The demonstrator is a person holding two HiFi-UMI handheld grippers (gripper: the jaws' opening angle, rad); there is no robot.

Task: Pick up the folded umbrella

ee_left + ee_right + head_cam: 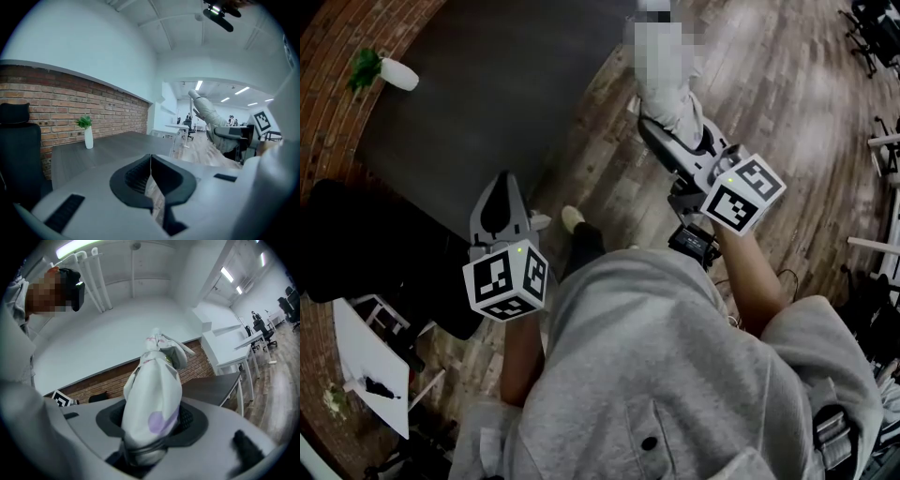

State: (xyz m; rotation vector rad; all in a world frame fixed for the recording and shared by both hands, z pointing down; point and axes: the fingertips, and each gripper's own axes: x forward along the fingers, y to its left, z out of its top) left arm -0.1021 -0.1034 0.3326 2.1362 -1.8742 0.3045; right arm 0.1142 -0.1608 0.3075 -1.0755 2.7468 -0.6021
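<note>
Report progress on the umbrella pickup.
Done: the folded umbrella is clamped between the right gripper's jaws, held clear of the dark table and the wooden floor. In hand: only the hold itself. The left gripper is shut and empty. Left: nothing of the pickup that shows.

This is looking like an open-plan office. A long dark tabletop (117, 145) is sitting against a brick wall (70, 101) with a plant in a white vase (88, 137) on it. A black office chair (18, 150) is parked on the near left. White desks (229, 345) and rolling chairs (867, 28) are lining the wood floor (787, 112) farther off, and strip lights (199, 85) are glowing overhead.
</note>
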